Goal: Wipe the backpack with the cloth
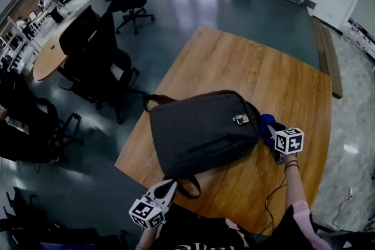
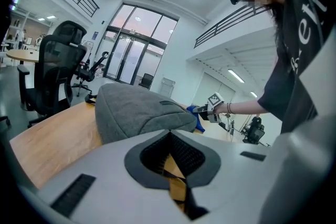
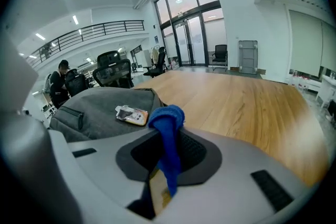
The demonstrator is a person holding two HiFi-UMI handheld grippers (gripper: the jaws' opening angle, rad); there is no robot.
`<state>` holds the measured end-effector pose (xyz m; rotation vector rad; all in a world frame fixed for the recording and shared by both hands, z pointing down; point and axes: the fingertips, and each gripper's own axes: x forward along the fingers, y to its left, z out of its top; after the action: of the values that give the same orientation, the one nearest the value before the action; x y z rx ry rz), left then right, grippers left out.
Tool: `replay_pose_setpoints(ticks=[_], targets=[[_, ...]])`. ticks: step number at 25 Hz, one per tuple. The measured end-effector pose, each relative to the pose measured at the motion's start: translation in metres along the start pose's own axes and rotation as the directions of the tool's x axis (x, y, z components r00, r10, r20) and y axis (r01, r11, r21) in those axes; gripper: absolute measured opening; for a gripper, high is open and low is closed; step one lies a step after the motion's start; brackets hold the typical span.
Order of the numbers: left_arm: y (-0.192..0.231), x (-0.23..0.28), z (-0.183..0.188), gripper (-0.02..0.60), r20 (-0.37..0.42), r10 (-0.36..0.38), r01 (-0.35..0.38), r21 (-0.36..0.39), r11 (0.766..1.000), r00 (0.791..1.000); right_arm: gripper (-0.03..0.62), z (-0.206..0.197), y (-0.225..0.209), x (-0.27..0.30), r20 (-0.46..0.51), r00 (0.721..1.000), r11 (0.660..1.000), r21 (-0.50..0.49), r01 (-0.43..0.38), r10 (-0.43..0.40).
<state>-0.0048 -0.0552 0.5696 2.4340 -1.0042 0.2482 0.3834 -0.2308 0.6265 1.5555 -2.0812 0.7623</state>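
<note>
A dark grey backpack (image 1: 202, 132) lies flat on the wooden table (image 1: 281, 85), a small tag (image 1: 241, 119) on its upper face. Its near strap loop (image 1: 188, 186) is pinched in the left gripper (image 1: 168, 187). A blue cloth (image 3: 167, 128), clamped in the right gripper (image 3: 168, 149), touches the bag's right edge.

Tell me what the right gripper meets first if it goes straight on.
Probably the backpack: the right gripper, shut on the blue cloth, points at its near edge; depth is unclear.
</note>
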Motion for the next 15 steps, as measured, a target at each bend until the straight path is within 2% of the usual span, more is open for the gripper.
replay_pose_setpoints(ticks=[15], targets=[[0.069,-0.010,0.016,-0.006,0.011,0.031,-0.030,-0.047,0.998,0.999,0.054,0.074,-0.003,0.079,-0.065,0.996,0.996,-0.065,0.059,-0.064]])
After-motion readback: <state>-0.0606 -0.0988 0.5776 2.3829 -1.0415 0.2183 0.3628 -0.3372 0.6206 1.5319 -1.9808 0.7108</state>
